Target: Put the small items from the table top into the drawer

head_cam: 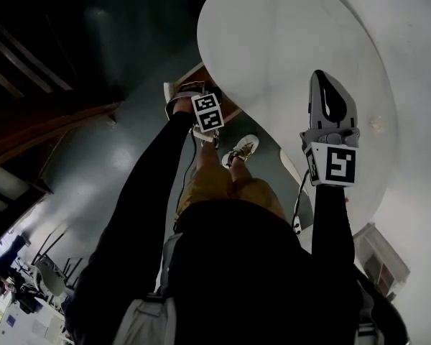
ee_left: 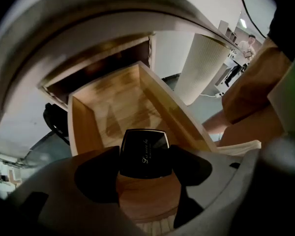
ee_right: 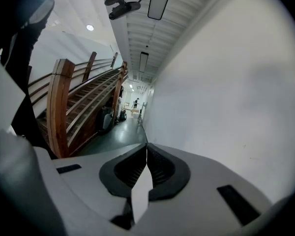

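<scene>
Two grippers: a left gripper (ee_left: 145, 157) and a right gripper (ee_right: 146, 157). One black case (ee_left: 143, 145). One open wooden drawer (ee_left: 82, 128). One white table (head_cam: 287, 42) with one ribbed pedestal (ee_left: 202, 68). One wooden staircase (ee_right: 78, 113). One distant person (ee_left: 246, 45) beyond the pedestal, possibly another down the corridor, too small to tell.

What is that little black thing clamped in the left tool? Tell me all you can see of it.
It is a small black case, squarish with rounded corners, glossy like plastic, with pale script lettering on its face, too small to read. It looks closed. The left gripper holds it by two opposite sides, its dark fingers pressed against them. It sits over the open wooden drawer, whose floor looks bare.
</scene>
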Demonstrator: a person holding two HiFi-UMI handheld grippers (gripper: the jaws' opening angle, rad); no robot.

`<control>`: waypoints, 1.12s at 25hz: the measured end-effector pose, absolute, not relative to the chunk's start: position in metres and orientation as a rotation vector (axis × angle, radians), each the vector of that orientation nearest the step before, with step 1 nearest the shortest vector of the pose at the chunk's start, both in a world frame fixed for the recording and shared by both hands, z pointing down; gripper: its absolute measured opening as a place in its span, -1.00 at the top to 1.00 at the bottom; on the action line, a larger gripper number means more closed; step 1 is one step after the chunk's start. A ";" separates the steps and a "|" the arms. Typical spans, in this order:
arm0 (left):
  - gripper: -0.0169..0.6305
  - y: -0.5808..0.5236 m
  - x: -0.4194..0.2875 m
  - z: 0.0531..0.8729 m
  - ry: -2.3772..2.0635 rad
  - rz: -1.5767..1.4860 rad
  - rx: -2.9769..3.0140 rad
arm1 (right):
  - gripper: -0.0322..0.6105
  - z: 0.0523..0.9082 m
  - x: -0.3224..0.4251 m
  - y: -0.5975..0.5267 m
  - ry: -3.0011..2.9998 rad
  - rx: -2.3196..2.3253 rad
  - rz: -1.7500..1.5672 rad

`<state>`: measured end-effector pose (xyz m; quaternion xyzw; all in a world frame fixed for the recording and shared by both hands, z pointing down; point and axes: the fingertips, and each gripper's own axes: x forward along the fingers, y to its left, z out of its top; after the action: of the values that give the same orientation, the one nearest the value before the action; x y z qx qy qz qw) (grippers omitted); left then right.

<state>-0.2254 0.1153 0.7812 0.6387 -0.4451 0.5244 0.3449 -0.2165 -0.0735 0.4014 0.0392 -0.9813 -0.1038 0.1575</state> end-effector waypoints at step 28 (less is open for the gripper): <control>-0.17 0.116 -0.214 0.838 -0.743 1.629 1.937 | 0.81 0.420 -0.202 -0.087 -2.722 0.345 -0.237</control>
<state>-0.2144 0.1156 0.8381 0.7112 -0.2727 0.5981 0.2491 -0.2020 -0.0870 0.4201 0.1228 -0.9699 -0.0844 0.1925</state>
